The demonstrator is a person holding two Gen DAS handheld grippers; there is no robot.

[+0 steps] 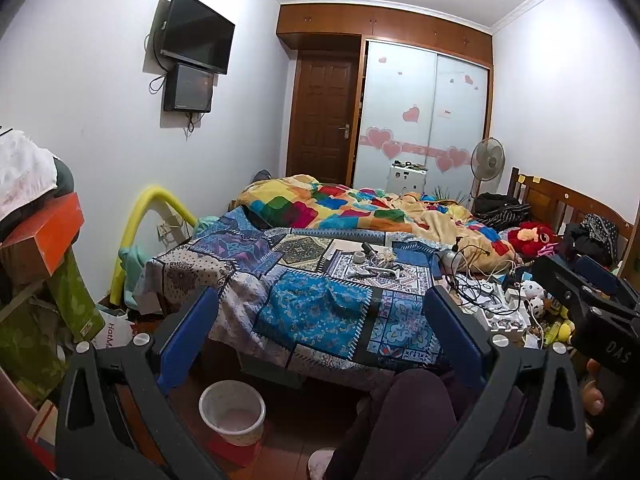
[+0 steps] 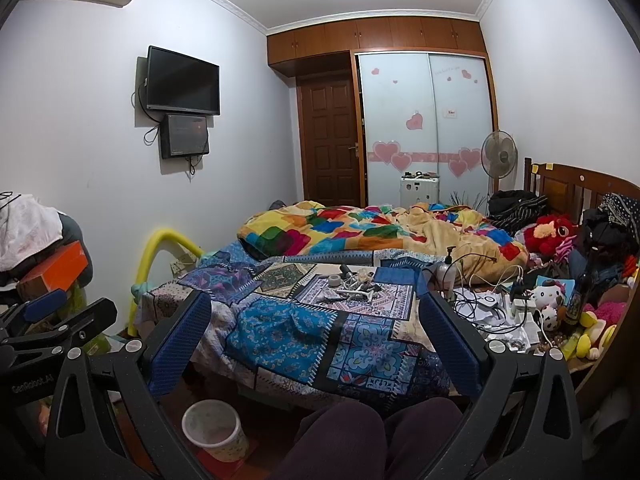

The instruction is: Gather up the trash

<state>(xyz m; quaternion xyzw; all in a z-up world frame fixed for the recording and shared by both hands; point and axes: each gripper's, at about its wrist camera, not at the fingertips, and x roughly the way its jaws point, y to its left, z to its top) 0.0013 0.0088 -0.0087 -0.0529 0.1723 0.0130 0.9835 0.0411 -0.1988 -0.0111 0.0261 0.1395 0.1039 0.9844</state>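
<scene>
A small heap of trash (image 1: 374, 266) (image 2: 356, 286), crumpled scraps beside a grey tape roll (image 1: 360, 257) (image 2: 334, 280), lies mid-bed on the blue patterned sheet (image 1: 316, 316) (image 2: 280, 336). A white waste bin (image 1: 232, 412) (image 2: 212, 430) stands on the floor at the foot of the bed, lower left. My left gripper (image 1: 320, 296) is open and empty, held short of the bed. My right gripper (image 2: 315, 298) is open and empty too, level with it. Each gripper shows at the edge of the other's view: the right gripper (image 1: 592, 280), the left gripper (image 2: 52, 308).
A person's knees (image 1: 412, 412) (image 2: 360, 432) sit between me and the bed. Tangled cables and chargers (image 1: 488, 292) (image 2: 488, 304), plush toys (image 2: 552, 232) and a colourful quilt (image 1: 340, 204) cover the far and right bed. Stacked boxes (image 1: 44, 236) and a yellow foam tube (image 1: 156, 200) crowd the left.
</scene>
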